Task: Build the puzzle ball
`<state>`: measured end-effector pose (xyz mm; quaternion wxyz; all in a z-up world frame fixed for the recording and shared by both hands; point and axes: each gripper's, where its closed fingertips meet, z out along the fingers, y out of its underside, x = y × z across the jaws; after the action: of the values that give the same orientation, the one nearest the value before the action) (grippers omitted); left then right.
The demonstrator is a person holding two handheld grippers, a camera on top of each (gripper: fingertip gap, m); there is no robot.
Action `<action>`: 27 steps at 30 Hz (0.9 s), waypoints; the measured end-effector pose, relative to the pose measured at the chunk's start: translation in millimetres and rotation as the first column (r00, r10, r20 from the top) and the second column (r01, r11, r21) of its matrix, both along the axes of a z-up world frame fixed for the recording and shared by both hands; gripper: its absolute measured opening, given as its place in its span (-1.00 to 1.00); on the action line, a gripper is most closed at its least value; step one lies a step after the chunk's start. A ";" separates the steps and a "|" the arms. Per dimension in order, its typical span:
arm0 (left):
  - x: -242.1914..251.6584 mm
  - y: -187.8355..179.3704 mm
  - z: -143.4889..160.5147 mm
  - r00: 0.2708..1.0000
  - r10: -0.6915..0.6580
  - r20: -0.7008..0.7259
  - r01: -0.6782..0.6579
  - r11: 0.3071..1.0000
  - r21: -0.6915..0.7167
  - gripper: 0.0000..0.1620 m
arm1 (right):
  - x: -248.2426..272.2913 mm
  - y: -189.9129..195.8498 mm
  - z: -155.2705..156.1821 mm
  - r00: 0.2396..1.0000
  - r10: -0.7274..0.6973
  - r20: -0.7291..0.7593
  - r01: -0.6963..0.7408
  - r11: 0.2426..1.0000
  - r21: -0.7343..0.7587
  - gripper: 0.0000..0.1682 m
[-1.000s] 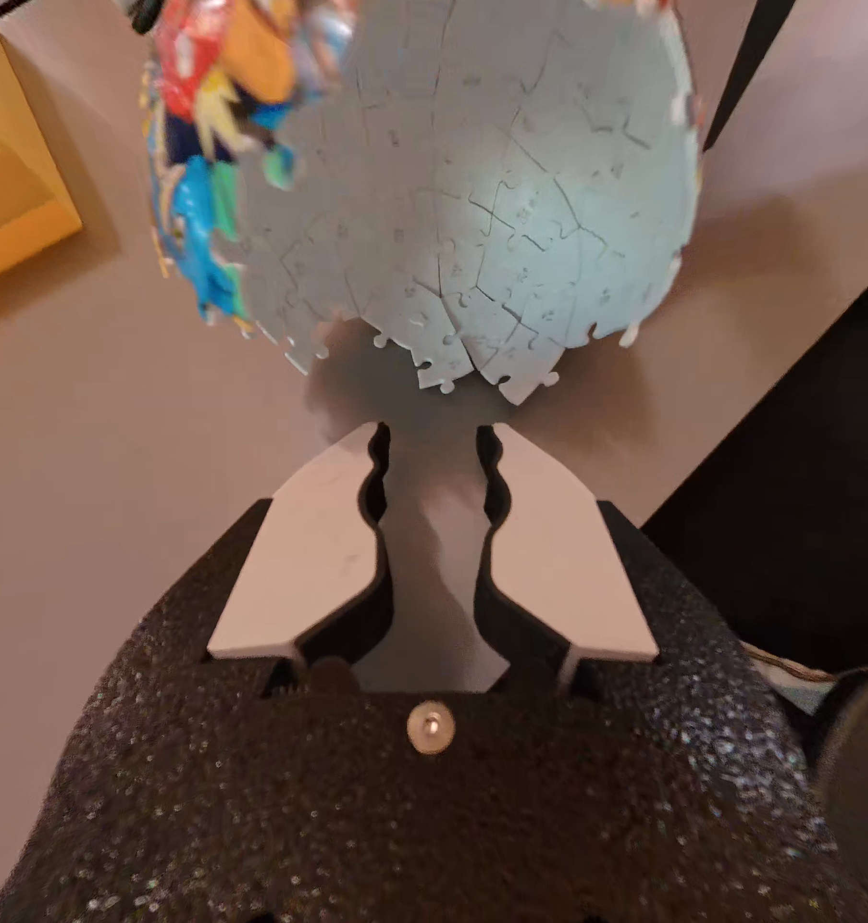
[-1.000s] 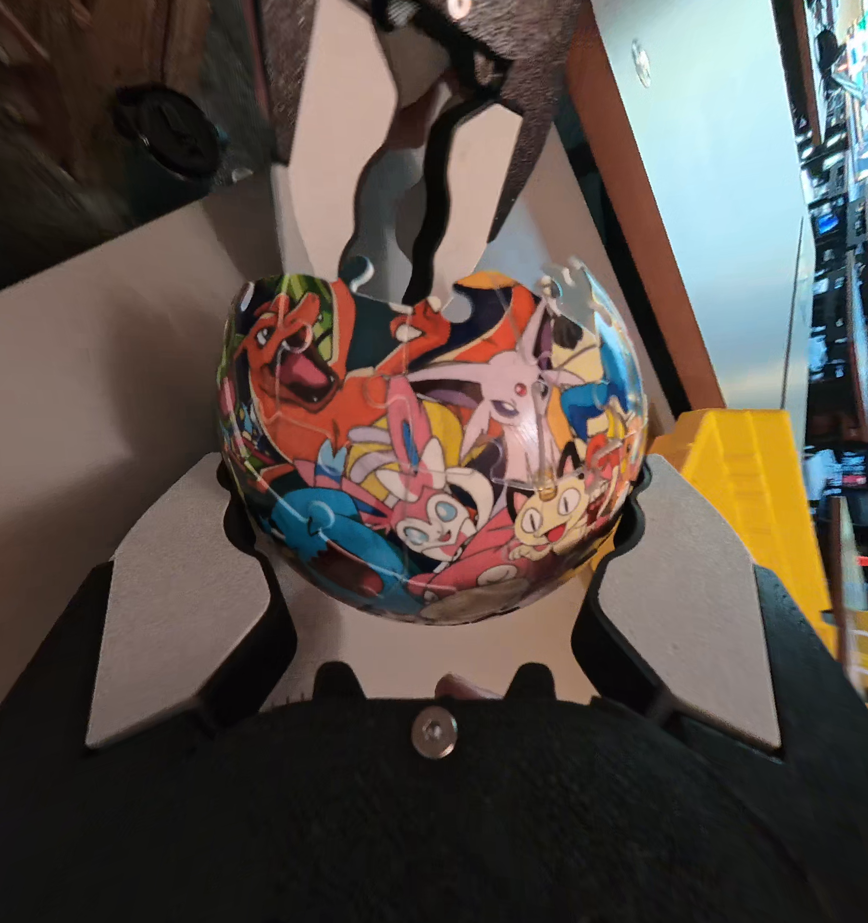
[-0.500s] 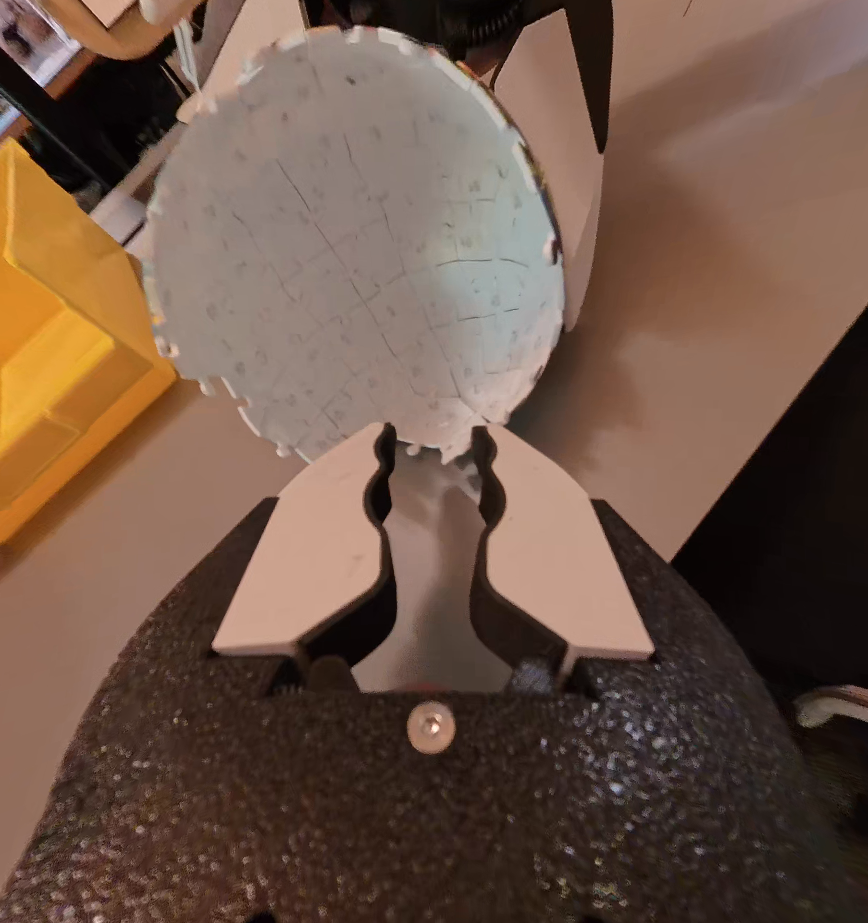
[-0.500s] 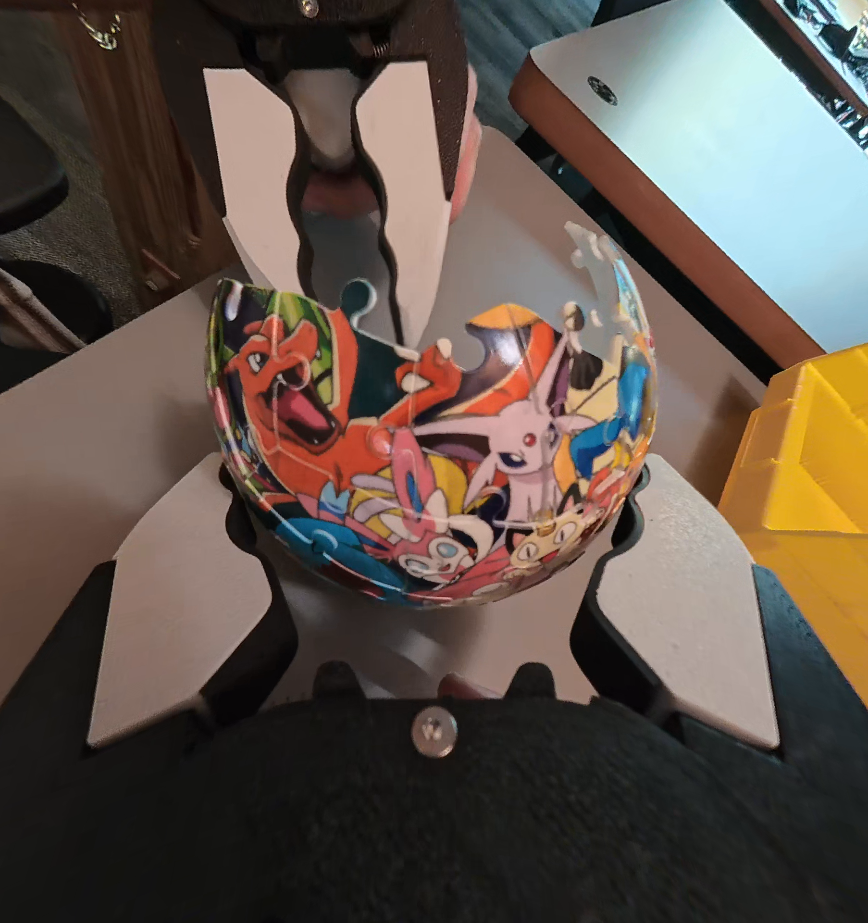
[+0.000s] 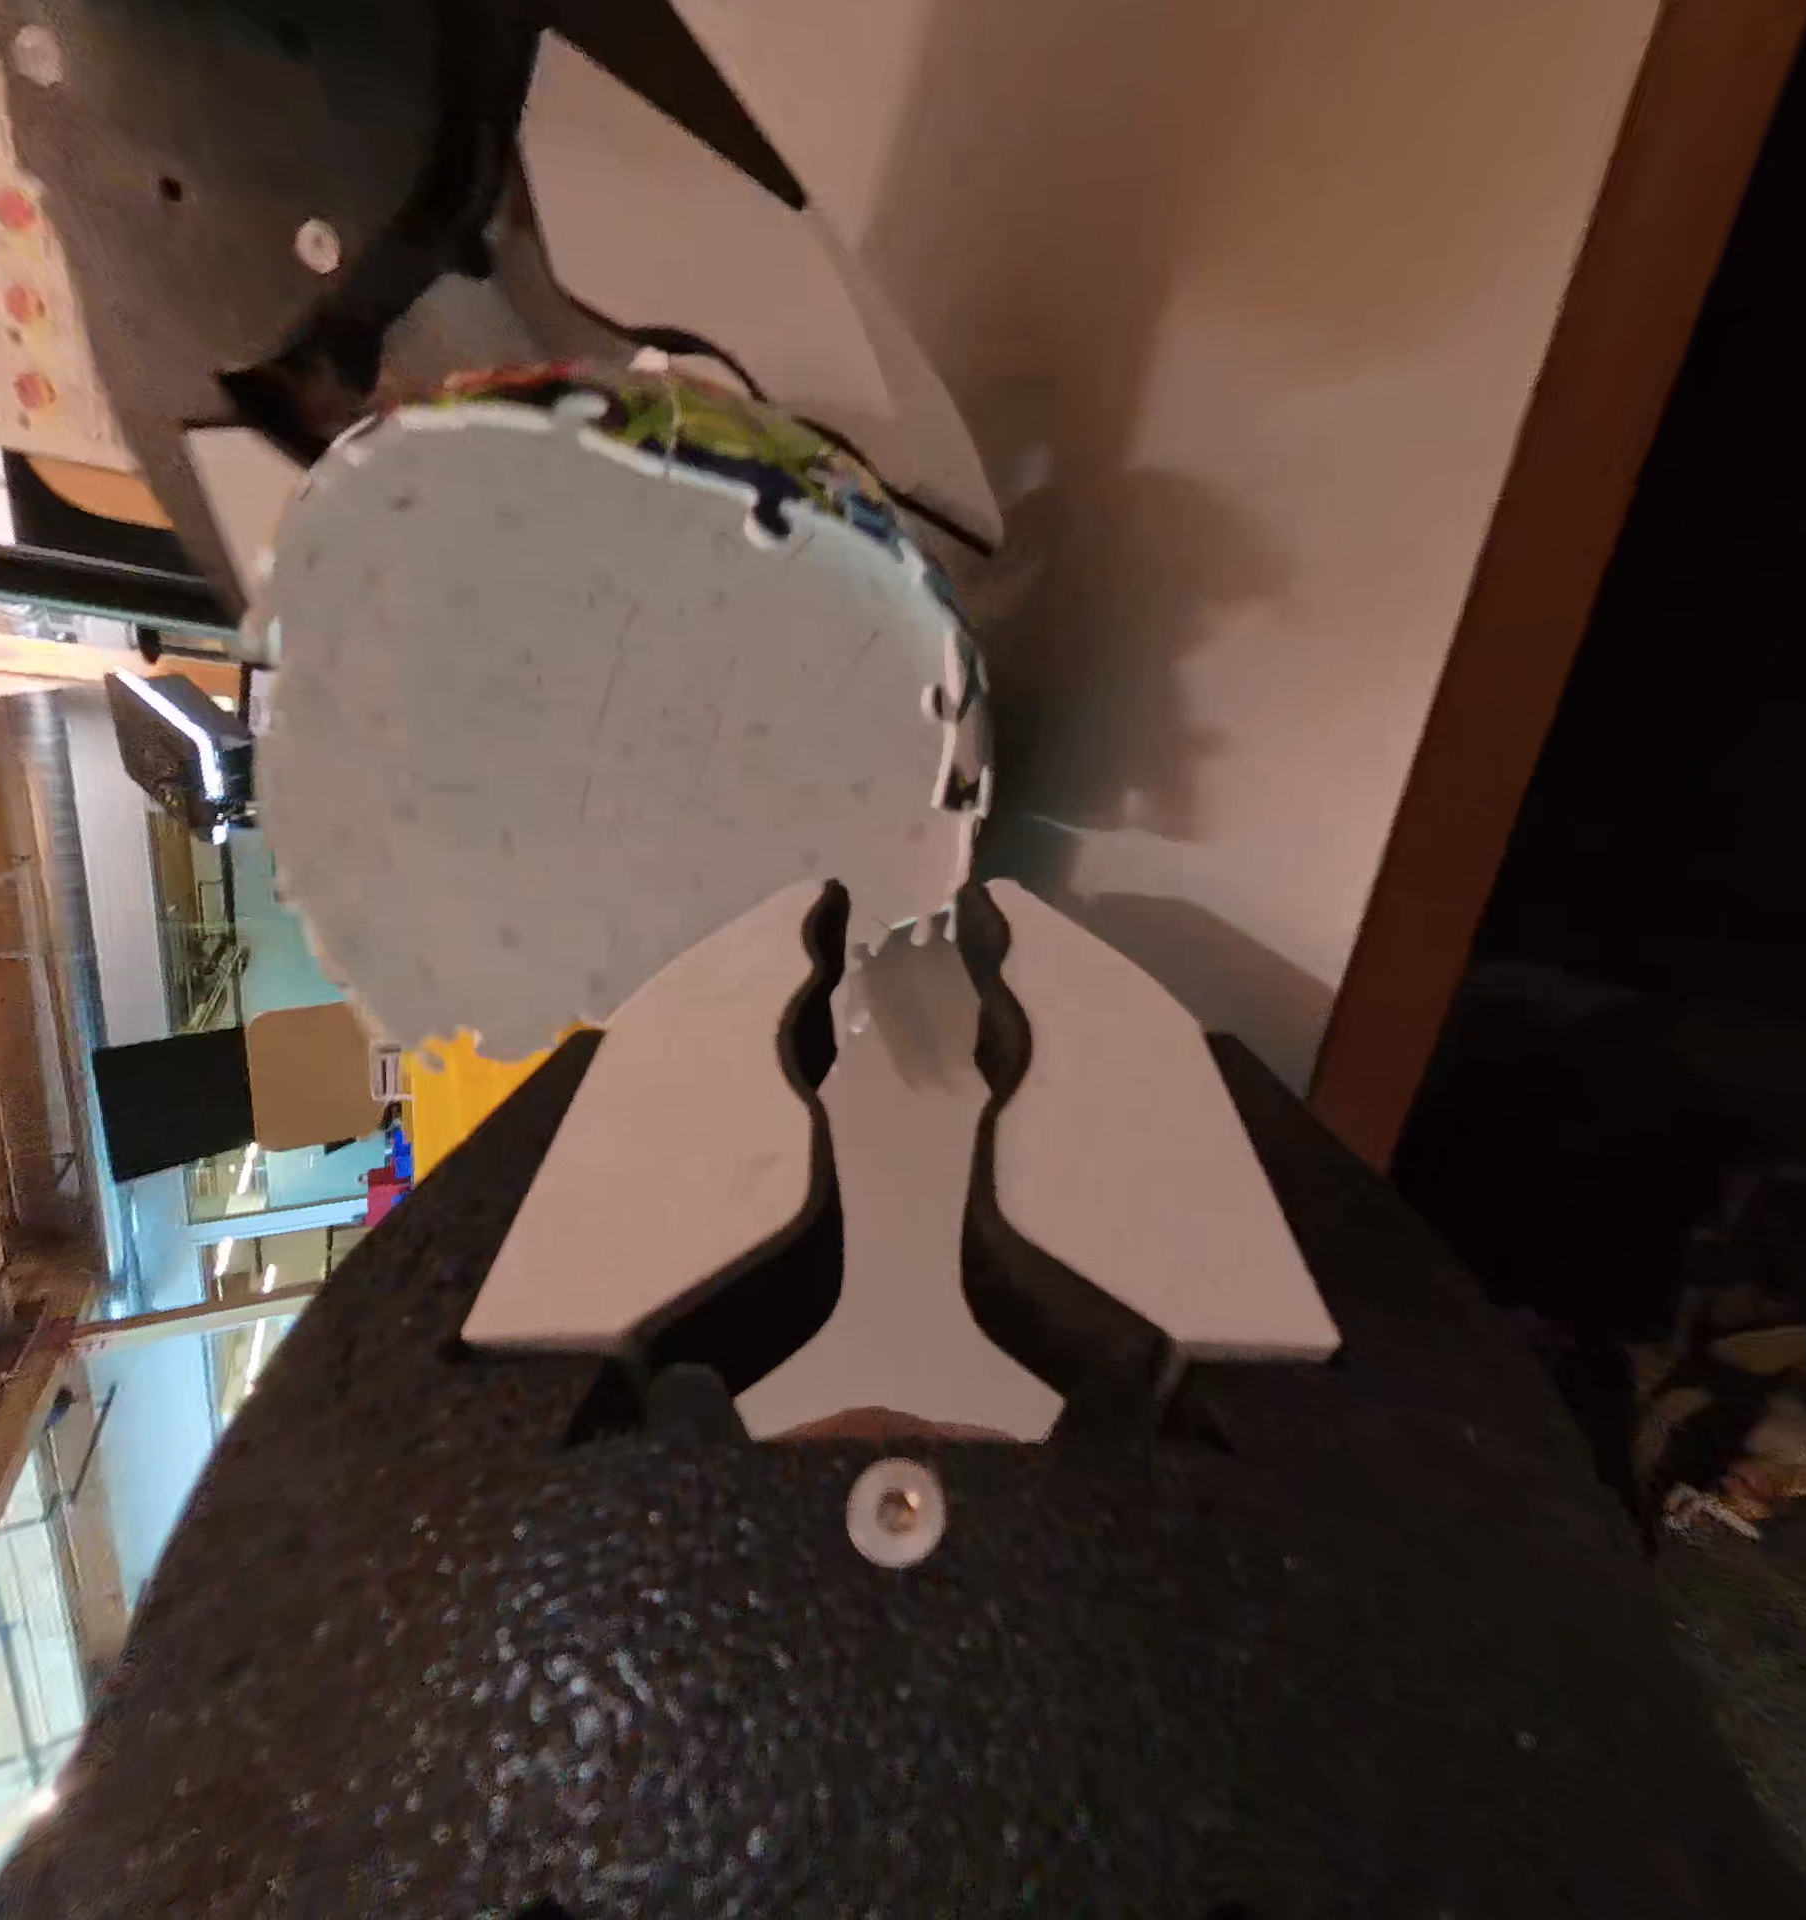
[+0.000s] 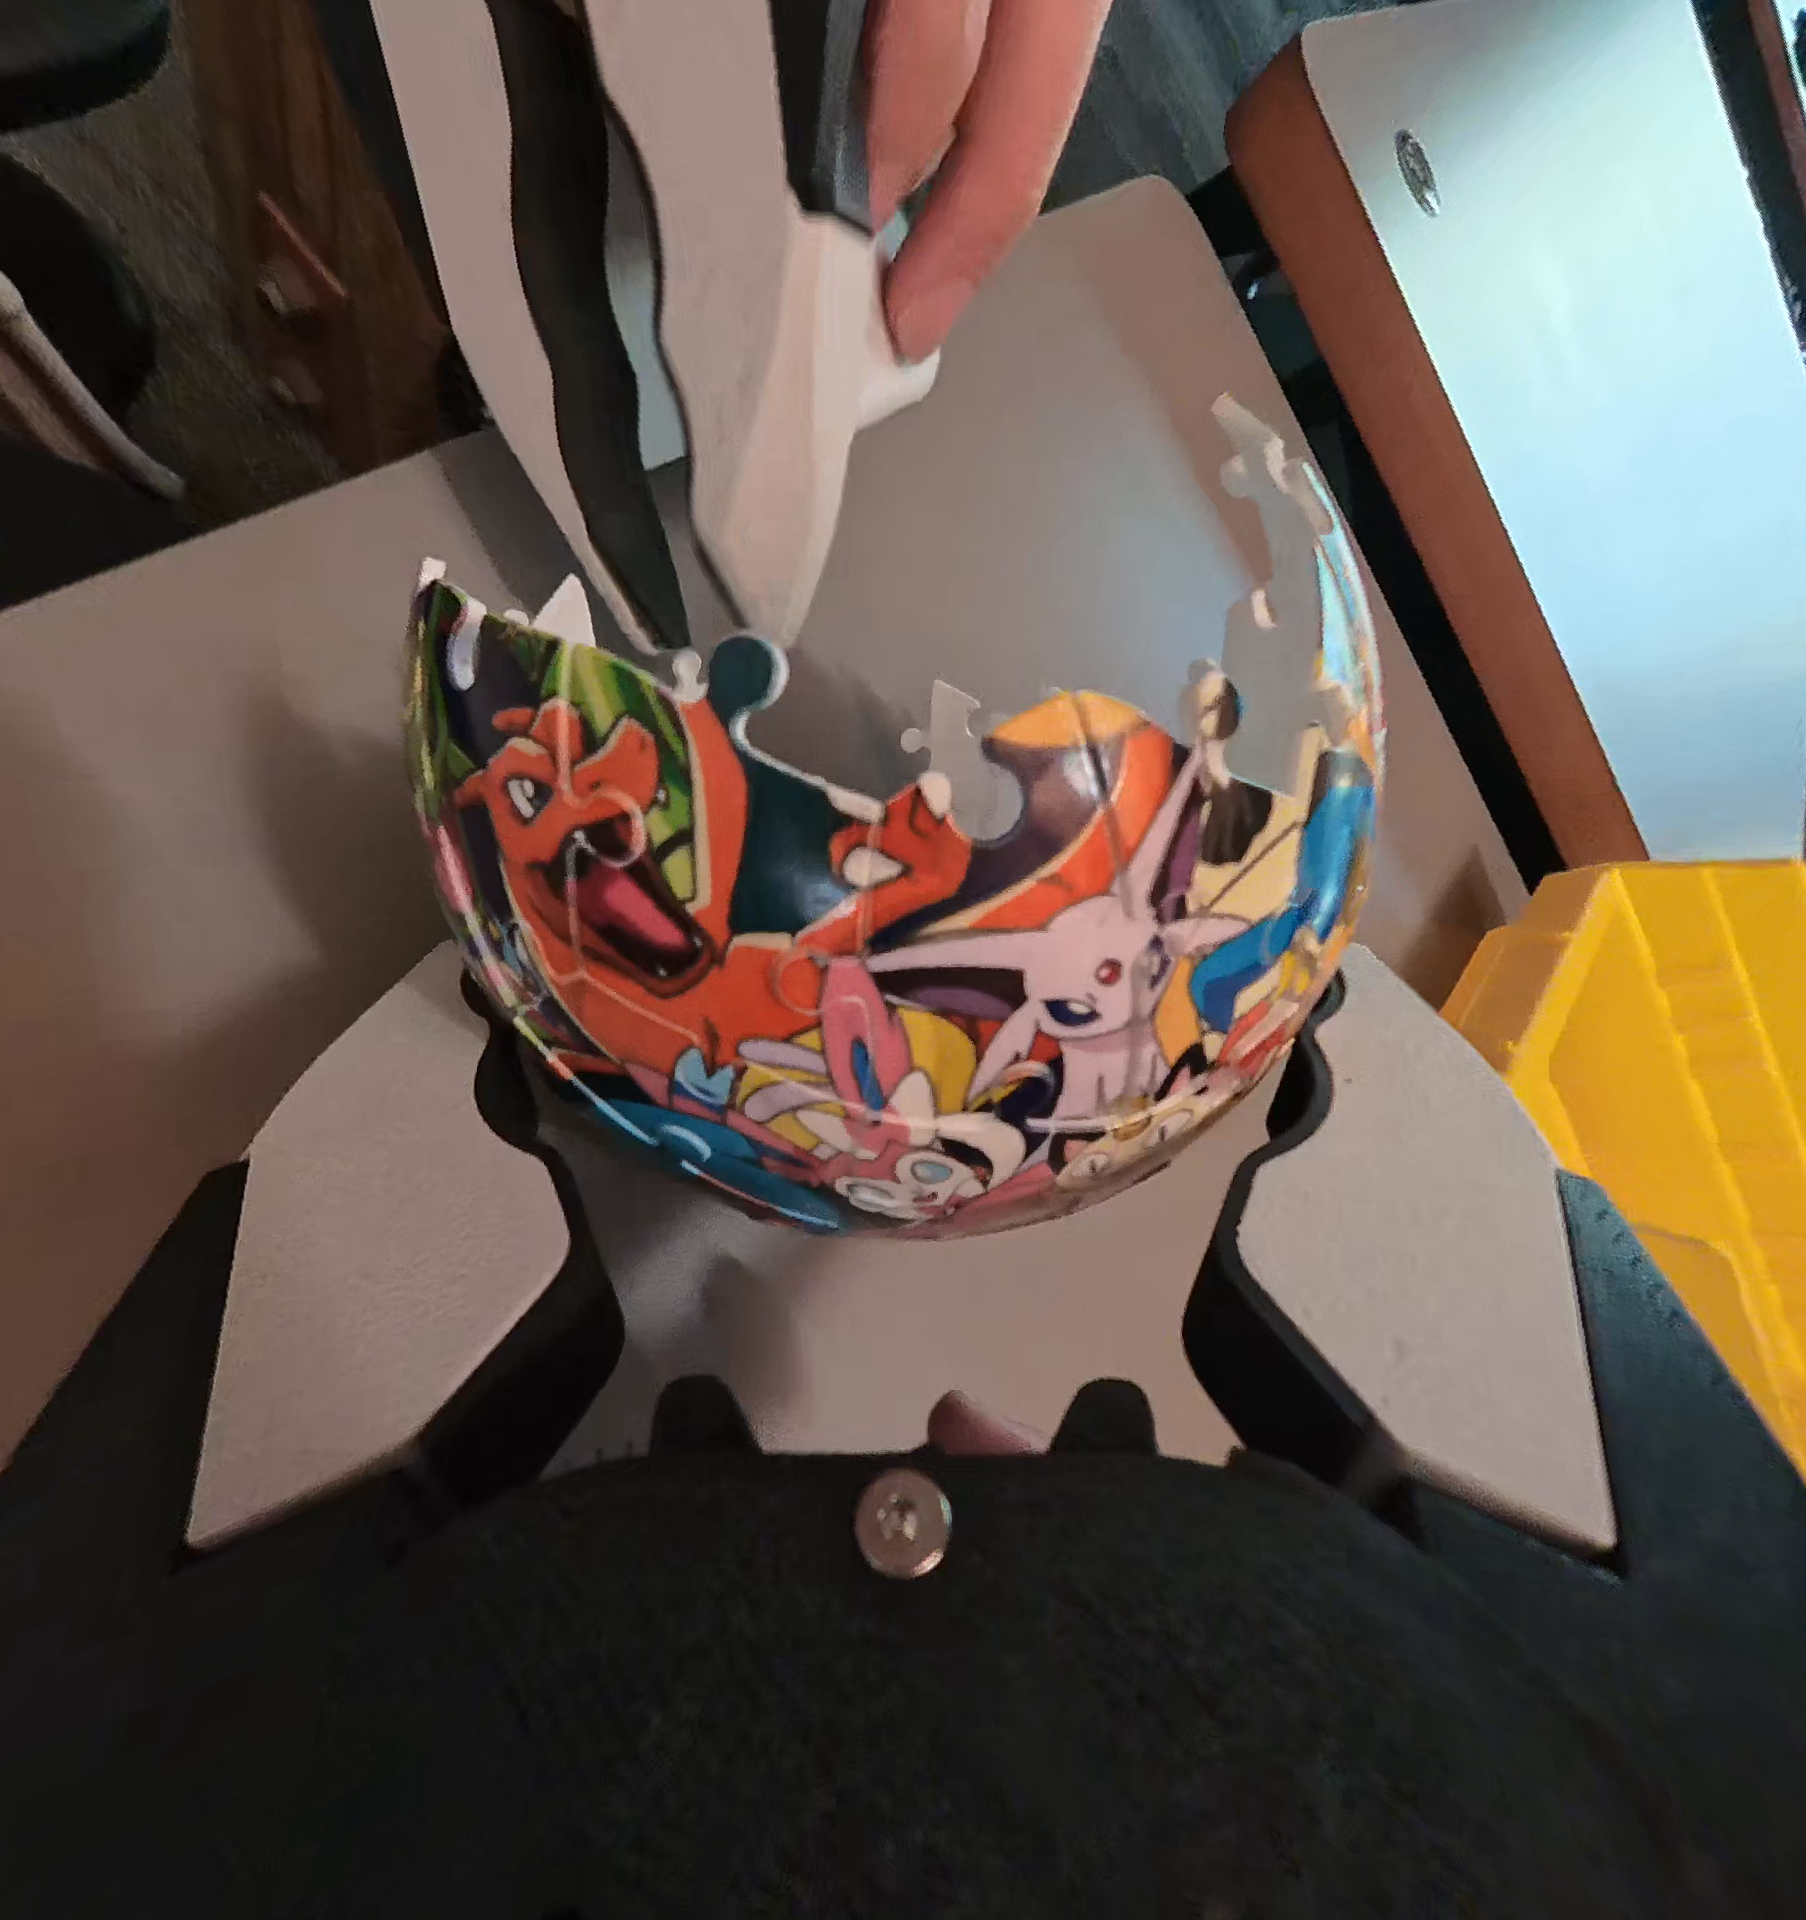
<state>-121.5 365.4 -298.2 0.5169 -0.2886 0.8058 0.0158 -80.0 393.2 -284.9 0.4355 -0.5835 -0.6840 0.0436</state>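
The half-built puzzle ball (image 6: 878, 935) is a bowl-shaped shell with bright cartoon prints outside and a jagged open rim. My right gripper (image 6: 899, 997) is shut on it, one finger on each side, and holds it above the table. In the left wrist view its grey inner side (image 5: 587, 727) faces the camera, with a right finger (image 5: 753, 312) behind it. My left gripper (image 5: 909, 904) is open by a narrow gap, with the toothed rim showing between its tips. In the right wrist view the left gripper (image 6: 722, 623) reaches the far rim from above.
A yellow bin (image 6: 1657, 1091) stands at the right, close to the ball. The grey table (image 6: 151, 831) lies under both grippers, and its brown edge (image 5: 1501, 623) borders dark floor. A second table (image 6: 1553, 416) is beyond. A person's hand (image 6: 961, 156) holds the left gripper.
The left gripper has rolled and shifted along the rim to the left part of the far edge. The right gripper has tipped the shell's open side further up. Both jaw gaps are unchanged.
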 end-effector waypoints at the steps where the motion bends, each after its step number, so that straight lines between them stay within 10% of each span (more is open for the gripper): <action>1: 0.0 -3.8 -4.8 0.999 -0.017 -0.029 0.017 1.000 -0.003 -0.78 | -1.9 -0.4 0.5 1.000 0.005 0.020 -0.006 1.000 0.015 0.65; 27: -19.1 -16.0 -18.0 0.984 -0.083 -0.159 0.058 0.986 -0.159 -0.98 | -18.4 -7.8 -0.3 0.957 0.038 0.288 -0.087 0.983 0.159 0.64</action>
<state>-140.6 349.3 -316.2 0.4247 -0.2964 0.8545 -0.0407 -98.4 385.4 -285.2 0.3797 -0.5223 -0.7588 -0.0852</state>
